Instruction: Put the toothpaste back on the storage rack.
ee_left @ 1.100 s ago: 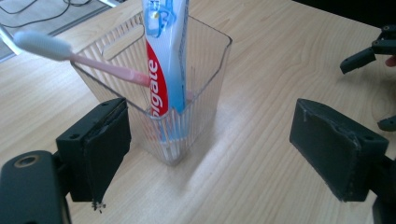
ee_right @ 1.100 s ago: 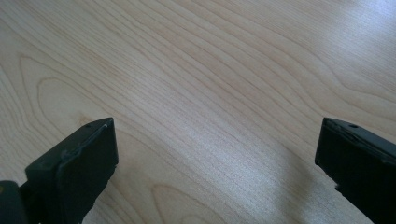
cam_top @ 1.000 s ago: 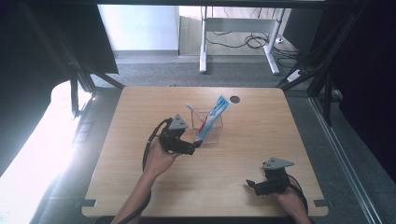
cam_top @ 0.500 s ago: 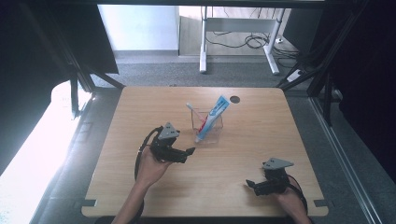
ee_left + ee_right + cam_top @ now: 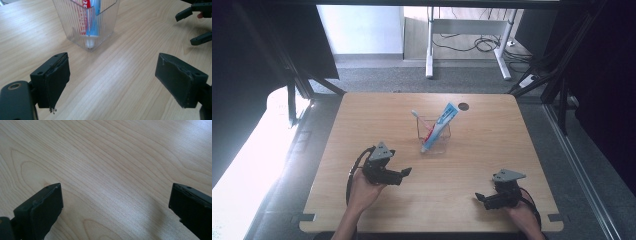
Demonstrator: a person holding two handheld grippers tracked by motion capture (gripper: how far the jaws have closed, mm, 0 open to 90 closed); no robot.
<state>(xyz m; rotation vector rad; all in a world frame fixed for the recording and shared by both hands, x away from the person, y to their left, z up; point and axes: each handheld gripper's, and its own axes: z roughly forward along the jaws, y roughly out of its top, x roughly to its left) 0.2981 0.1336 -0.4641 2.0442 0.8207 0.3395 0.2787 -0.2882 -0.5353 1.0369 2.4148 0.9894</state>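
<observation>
A clear ribbed plastic cup [image 5: 434, 136] stood near the middle of the wooden table [image 5: 522, 135], and everything else was easiest placed from it. Inside the cup leaned a blue and white toothpaste tube [image 5: 441, 123], cap end down and its flat end sticking well above the rim, tilted toward the far right. A toothbrush [image 5: 421, 121] with a white head stood in the same cup, slanting toward the far left.

The left gripper [image 5: 406, 172] was held by a hand [image 5: 362, 187] on the near left side of the cup, near it but apart, its 2 jaws spread wide with nothing between them and aimed across the table toward the right. From the left gripper view the cup [image 5: 86, 23] sat just ahead, the tube's cap resting at its bottom.

The right gripper [image 5: 479, 198] lay well apart from the cup, toward the near right corner, jaws also spread and empty, pointing left. Between its jaws [image 5: 115, 205] was bare wood grain.
</observation>
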